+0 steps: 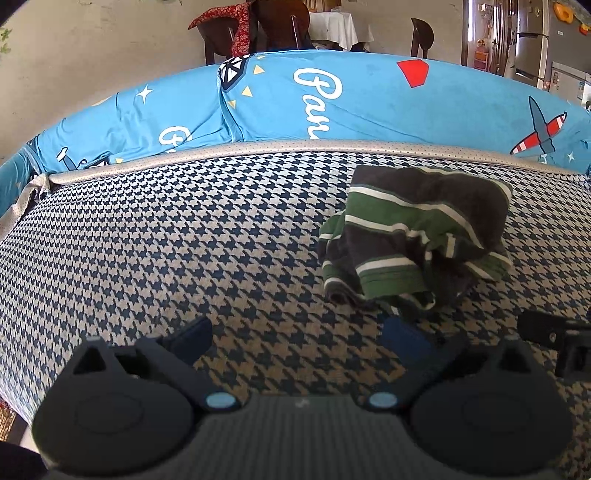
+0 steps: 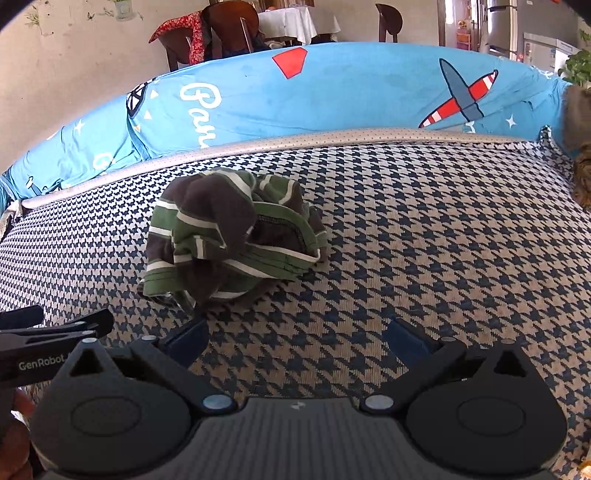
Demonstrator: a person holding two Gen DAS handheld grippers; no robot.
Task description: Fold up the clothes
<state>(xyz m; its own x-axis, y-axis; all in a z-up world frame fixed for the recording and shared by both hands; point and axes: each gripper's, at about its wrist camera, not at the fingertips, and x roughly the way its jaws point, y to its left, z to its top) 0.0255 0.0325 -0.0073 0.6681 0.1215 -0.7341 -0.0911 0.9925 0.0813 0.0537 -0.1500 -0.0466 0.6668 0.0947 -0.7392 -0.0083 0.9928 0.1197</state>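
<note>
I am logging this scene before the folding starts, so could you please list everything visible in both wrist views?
striped garment: one, green, dark brown and white, crumpled on the houndstooth cover, ahead of both grippers.
houndstooth cover: one, navy and beige, spread across the work surface.
printed cloth: one, bright blue with plane and lettering, draped along the back.
chairs: a few, dark wood, behind the blue cloth.
red patterned cloth: one, hung over a chair.
white tablecloth: one, on a far table.
fridge: one, silver, far right.
left gripper: one, black, fingers apart, holding nothing.
right gripper: one, black, fingers apart, holding nothing.
</note>
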